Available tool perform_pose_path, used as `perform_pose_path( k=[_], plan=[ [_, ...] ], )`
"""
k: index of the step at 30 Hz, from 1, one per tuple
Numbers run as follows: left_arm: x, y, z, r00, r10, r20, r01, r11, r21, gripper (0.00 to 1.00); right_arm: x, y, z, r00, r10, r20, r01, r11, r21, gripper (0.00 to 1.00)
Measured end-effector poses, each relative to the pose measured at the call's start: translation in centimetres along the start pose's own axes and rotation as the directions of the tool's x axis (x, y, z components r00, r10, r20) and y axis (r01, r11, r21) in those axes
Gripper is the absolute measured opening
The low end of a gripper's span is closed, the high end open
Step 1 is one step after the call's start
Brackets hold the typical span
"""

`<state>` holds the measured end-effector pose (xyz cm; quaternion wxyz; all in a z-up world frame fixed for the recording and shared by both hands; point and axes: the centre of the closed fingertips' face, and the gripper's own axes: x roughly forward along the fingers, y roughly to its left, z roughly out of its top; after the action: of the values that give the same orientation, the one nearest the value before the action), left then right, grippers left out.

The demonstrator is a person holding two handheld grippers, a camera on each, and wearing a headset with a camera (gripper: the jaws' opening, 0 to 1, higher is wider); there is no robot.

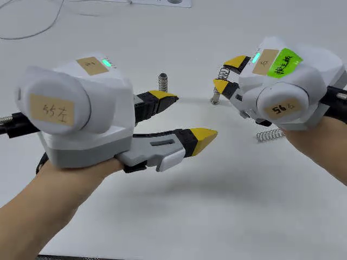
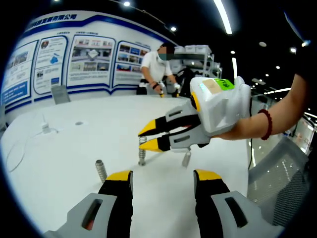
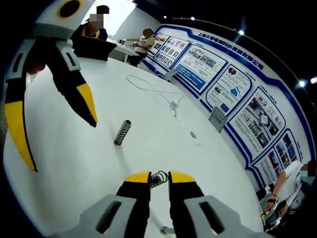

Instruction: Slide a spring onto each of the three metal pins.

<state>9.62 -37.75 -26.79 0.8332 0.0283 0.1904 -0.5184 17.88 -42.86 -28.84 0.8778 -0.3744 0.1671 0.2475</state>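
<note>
A coiled steel spring [image 3: 159,177] is pinched by the right gripper [image 1: 228,74] just above an upright metal pin [image 2: 142,157]; the left gripper [image 2: 163,176], farther off, is spread.

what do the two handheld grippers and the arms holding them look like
The left gripper and the right gripper both have white rounded housings, grey-and-black jaws with yellow tips, tan handwritten labels and a green light on top. The right one adds a bright green sticker. Forearms are bare; a dark red bead bracelet sits on the right wrist.
</note>
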Motion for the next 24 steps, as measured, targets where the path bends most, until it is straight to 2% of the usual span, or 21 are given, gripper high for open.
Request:
perform_pose_path(
  k=[11, 24],
  plan=[
    [0.0, 0.1, 0.0, 1.0, 0.002, 0.0, -0.002, 1.0, -0.001, 0.5, 0.5, 1.0, -0.9, 0.9994, 0.023, -0.028, -0.022, 0.999, 0.027, 0.14],
    [0.0, 0.2, 0.0, 1.0, 0.006, -0.001, -0.006, 1.0, 0.003, 0.5, 0.8, 0.8, -1.3, 0.9991, 0.023, -0.035, -0.02, 0.997, 0.072, 0.14]
  ],
)
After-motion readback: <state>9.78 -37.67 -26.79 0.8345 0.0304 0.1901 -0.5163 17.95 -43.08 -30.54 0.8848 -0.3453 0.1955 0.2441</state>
